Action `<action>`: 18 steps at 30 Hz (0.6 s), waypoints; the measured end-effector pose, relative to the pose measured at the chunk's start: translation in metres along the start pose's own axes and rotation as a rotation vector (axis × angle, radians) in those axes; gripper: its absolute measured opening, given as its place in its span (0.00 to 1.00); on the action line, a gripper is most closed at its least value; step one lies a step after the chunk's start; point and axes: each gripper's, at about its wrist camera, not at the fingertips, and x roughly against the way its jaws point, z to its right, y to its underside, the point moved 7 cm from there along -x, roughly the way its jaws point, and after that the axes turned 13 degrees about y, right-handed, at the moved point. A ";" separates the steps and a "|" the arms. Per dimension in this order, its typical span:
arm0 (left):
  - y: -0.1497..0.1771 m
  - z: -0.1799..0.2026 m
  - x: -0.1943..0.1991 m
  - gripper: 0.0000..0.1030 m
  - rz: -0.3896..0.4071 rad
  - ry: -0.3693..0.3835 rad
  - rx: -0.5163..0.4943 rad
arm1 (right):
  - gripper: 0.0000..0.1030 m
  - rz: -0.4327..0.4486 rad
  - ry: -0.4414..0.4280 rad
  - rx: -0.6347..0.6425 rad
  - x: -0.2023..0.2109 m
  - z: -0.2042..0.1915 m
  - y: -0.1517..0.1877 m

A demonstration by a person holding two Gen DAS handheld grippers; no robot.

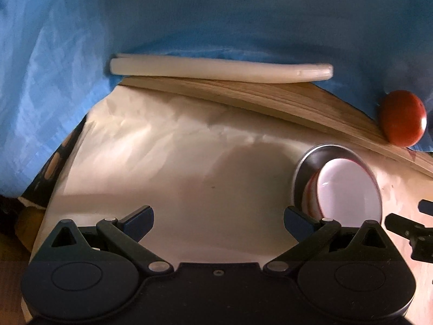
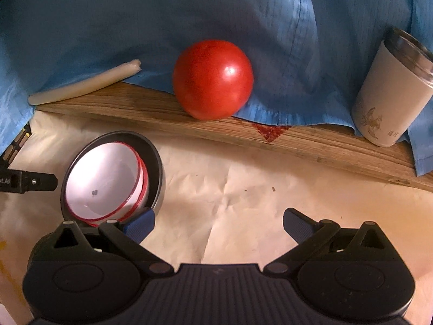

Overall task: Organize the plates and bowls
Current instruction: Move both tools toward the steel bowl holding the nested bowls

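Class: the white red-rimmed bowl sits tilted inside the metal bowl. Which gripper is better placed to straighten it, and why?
Probably the right gripper. Its open left finger lies right at the white red-rimmed bowl in the metal bowl. The left gripper, also open, faces bare paper, the bowls off to its right.

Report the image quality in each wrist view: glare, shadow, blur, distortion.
Left wrist view: fisheye bends the wooden board edge; the white red-rimmed bowl in the grey metal bowl is blurred and washed out; a soft shadow lies on the cream paper. Right wrist view: sharper; highlight on the red tomato; dark corners.
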 end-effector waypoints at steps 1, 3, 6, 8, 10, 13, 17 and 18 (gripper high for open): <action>-0.001 0.001 -0.001 0.99 -0.001 0.008 -0.004 | 1.00 -0.002 -0.001 -0.002 -0.001 0.000 0.000; -0.002 0.005 -0.004 0.99 -0.004 0.030 -0.014 | 1.00 -0.006 -0.001 0.000 -0.002 -0.001 -0.001; -0.003 0.009 -0.010 0.99 -0.015 0.051 -0.029 | 1.00 -0.008 -0.002 -0.003 -0.004 -0.001 -0.002; -0.003 0.009 -0.014 0.99 -0.022 0.054 -0.038 | 1.00 -0.007 0.000 -0.006 -0.004 0.000 -0.002; -0.004 0.011 -0.015 0.99 -0.027 0.058 -0.047 | 1.00 -0.008 0.003 -0.007 -0.005 0.000 -0.003; -0.005 0.013 -0.019 0.99 -0.036 0.069 -0.059 | 1.00 -0.010 0.010 -0.006 -0.007 0.000 -0.004; -0.006 0.013 -0.021 0.99 -0.044 0.071 -0.063 | 1.00 0.003 0.003 -0.011 -0.004 0.000 -0.006; -0.007 0.012 -0.021 0.99 -0.044 0.074 -0.063 | 1.00 0.007 -0.005 -0.016 -0.003 -0.001 -0.007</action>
